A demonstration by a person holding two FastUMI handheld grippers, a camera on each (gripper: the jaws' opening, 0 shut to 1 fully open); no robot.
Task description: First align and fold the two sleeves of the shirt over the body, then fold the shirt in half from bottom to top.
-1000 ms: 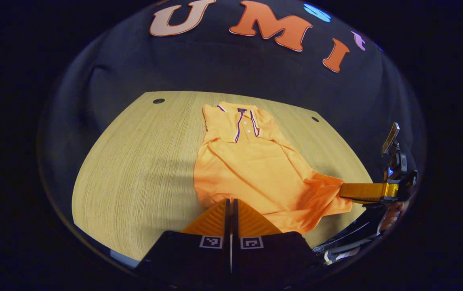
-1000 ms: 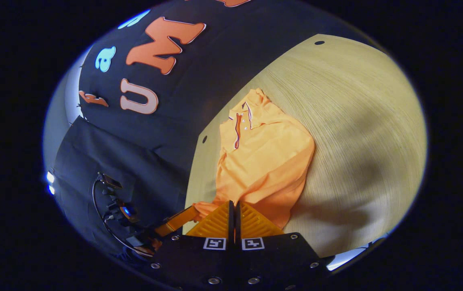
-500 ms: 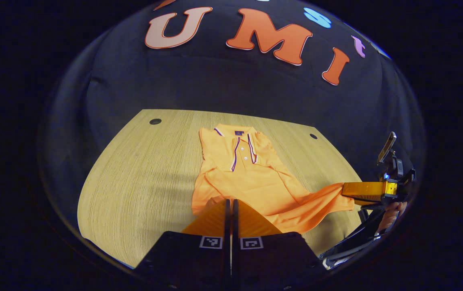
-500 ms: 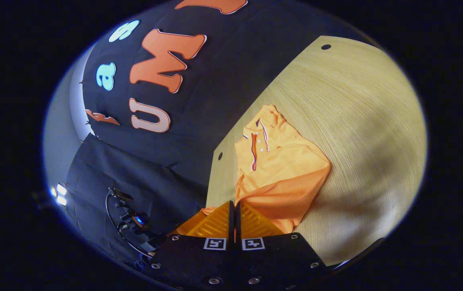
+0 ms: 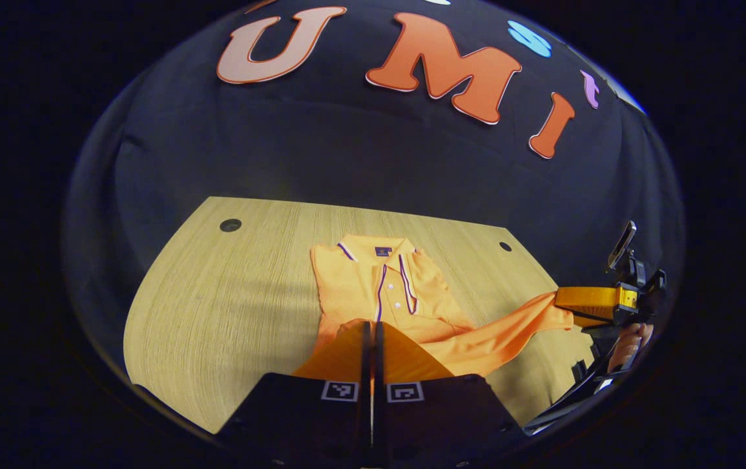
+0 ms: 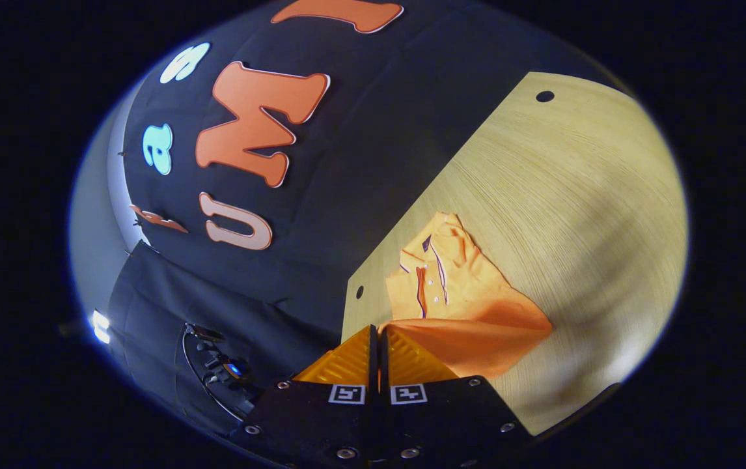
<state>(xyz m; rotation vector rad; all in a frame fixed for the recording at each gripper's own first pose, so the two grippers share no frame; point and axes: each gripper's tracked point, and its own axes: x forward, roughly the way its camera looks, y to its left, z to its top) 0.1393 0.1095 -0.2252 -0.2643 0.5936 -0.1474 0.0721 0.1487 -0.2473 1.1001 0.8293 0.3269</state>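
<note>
The shirt (image 5: 373,286) is made of matt, finely textured knit cloth. The counter (image 5: 230,299) is finished in pale, matt wood-grain laminate with fine, straight lines.

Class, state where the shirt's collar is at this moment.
In the left gripper view the collar lies flat at the far end of the shirt, mid-table, between two dark holes, beyond the left claw.

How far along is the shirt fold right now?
Sleeves look already folded in: the shirt body is narrow under the collar. In hand is the bottom-to-top fold: the left gripper and right gripper are each shut on the hem, lifted off the table and carried toward the collar. Left: laying the hem down at the collar and letting go.
</note>
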